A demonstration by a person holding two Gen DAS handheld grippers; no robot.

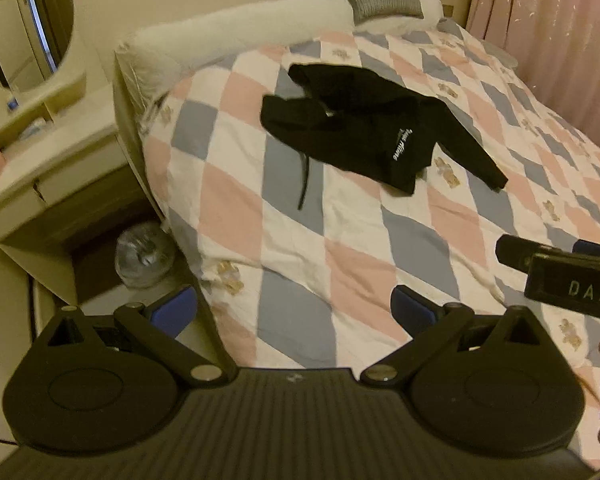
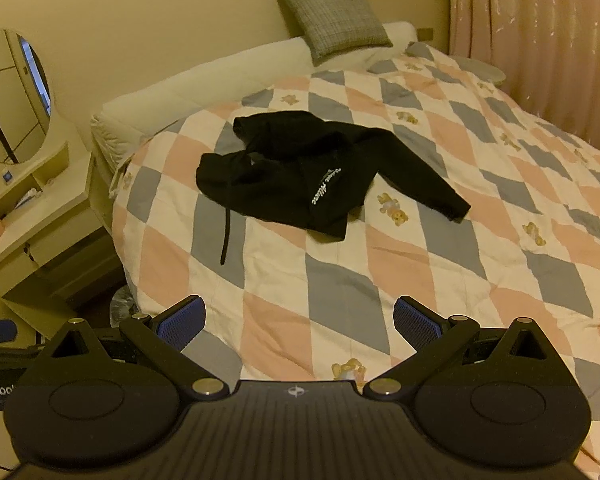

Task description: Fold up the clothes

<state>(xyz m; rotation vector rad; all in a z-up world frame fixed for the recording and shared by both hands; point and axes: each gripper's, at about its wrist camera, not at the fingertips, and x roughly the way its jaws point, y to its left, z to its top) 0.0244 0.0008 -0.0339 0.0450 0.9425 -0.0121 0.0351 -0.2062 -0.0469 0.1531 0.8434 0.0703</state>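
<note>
bedroom setup, with a checked quilt [image 2: 380,264] in pink, grey-blue and white covering the whole bed, and that's your work surface.

nearest to you, both tongs are spread wide and holding nothing: the left gripper [image 1: 294,312] and the right gripper [image 2: 300,322] both hang over the near edge of the quilt, well short of the garment. the right one also pokes into the left camera's view from the side.

further up the quilt, roughly mid-bed, lies the black hoodie [image 2: 300,176]. it's crumpled, not spread. one sleeve [image 2: 432,188] runs out on the curtain side of the hoodie, a drawstring [image 2: 225,236] trails toward you on the dresser side, and white lettering [image 2: 325,188] shows on the body.

my guess is you're at the reach-in stage, nothing folded yet. i'd flatten it first: pinch two far-apart spots, like a shoulder and the hem, and pull them apart so the body lies flat before any fold. grab just one layer if you can, the bunched hood area looks doubled over. watch that drawstring doesn't snag.

beyond the hoodie there's a white bolster [image 2: 204,80] and a grey cushion [image 2: 332,16] against the wall, so there's room to spread.
</note>
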